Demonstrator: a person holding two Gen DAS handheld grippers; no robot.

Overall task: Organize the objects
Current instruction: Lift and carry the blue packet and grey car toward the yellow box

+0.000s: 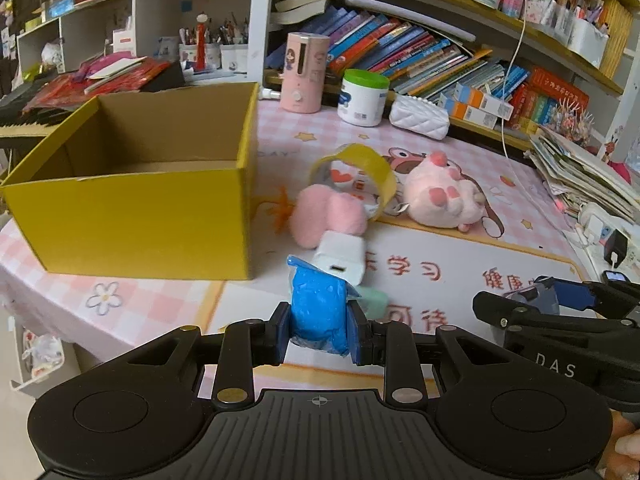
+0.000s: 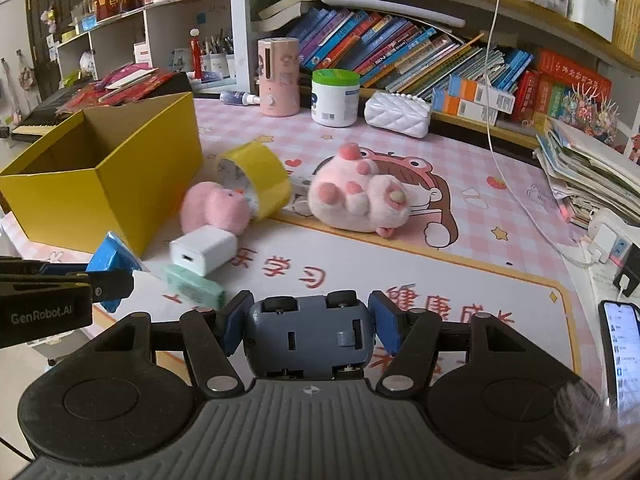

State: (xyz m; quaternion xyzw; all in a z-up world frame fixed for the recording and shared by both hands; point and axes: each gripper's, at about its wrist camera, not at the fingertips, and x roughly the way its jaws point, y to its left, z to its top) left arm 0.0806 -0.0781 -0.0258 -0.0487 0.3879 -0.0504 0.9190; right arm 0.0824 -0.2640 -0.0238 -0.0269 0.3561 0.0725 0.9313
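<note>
My left gripper point(image 1: 319, 330) pinches the soft, squashy blue pack point(image 1: 319, 312) mid-body; my right gripper point(image 2: 308, 330) clamps the rigid, light toy car point(image 2: 310, 338) by its sides.

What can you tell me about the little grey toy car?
The grey toy car is small, rounded and looks like plastic. It is turned belly-up toward the camera, so its underside shows, with slots, a small tab and four little black wheels at the corners. The right tool holds it, one blue pad pressing each side. It seems lifted just above the pink desk mat, touching nothing else.
</note>
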